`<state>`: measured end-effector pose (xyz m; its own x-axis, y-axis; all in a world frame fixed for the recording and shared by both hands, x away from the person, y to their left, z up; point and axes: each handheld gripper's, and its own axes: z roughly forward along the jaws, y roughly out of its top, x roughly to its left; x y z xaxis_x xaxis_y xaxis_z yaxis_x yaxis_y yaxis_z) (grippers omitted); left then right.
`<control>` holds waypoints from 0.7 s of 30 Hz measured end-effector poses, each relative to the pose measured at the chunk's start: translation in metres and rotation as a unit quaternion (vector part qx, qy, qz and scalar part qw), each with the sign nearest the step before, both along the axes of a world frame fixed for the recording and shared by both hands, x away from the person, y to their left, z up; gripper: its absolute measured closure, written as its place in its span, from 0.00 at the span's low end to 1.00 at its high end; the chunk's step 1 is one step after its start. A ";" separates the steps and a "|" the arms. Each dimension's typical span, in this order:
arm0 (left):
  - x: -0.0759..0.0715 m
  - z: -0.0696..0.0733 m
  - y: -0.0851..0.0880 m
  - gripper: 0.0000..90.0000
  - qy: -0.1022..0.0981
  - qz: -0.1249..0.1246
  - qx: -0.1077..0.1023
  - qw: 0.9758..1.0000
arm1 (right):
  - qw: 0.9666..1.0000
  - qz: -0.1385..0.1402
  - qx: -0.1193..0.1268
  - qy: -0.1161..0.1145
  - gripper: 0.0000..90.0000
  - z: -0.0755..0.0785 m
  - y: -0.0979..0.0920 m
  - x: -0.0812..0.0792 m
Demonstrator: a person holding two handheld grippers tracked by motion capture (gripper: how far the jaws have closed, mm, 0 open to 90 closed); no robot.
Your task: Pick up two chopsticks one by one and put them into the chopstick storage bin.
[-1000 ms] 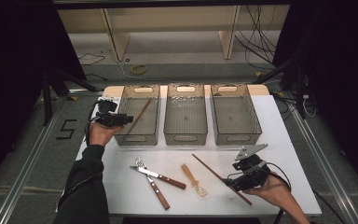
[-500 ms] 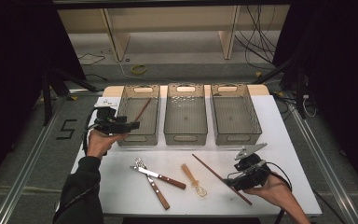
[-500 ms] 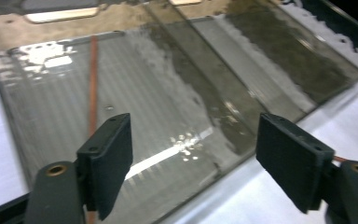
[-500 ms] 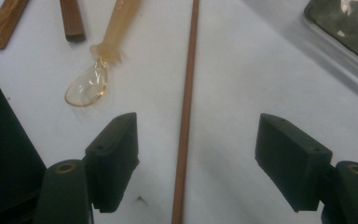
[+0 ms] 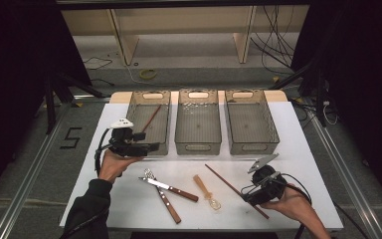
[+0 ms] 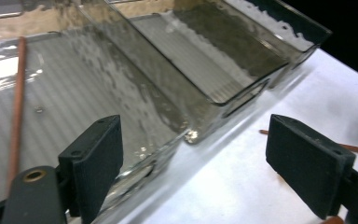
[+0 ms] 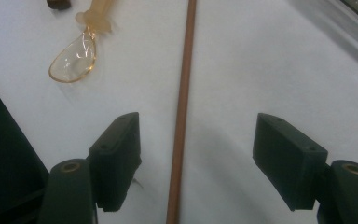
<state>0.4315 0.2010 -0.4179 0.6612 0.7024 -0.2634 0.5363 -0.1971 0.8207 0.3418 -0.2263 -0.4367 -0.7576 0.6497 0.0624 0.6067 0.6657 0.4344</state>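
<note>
A brown chopstick [image 5: 150, 118] [image 6: 16, 112] lies inside the left clear bin [image 5: 132, 107]. My left gripper [image 5: 151, 147] [image 6: 200, 163] hovers at that bin's near left corner. Its jaws have just been opening and stand open with nothing between them. A second brown chopstick [image 5: 226, 181] [image 7: 182, 107] lies slanted on the white table [image 5: 308, 164]. My right gripper [image 5: 248, 193] [image 7: 196, 154] is low over its near end. It is open, and the stick runs between the pads without touching them.
The middle bin [image 5: 197, 147] and right bin [image 5: 273, 134] stand in a row behind. A clear amber spoon [image 5: 206, 191] [image 7: 74, 58], a brown-handled knife [image 5: 171, 188] and a fork [image 5: 164, 199] lie at the table's front centre. A dark floor surrounds the table.
My left gripper let go of the chopstick, which now rests in the left bin, and drew back toward the near left with jaws spread. The right gripper stayed over its chopstick.
</note>
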 end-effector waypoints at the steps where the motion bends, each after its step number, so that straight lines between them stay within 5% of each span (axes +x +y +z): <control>1: -0.002 0.000 -0.001 0.20 -0.003 0.000 -0.002 1.000 | 1.000 -0.001 -0.003 0.001 0.37 0.000 0.000 0.000; 5: -0.010 0.001 -0.005 0.19 -0.007 -0.009 -0.012 1.000 | 1.000 0.001 -0.016 0.007 0.39 -0.003 0.001 0.000; 21: -0.037 -0.002 -0.024 0.18 -0.029 -0.042 0.004 0.999 | 0.997 0.031 -0.069 0.030 0.61 -0.011 0.009 -0.002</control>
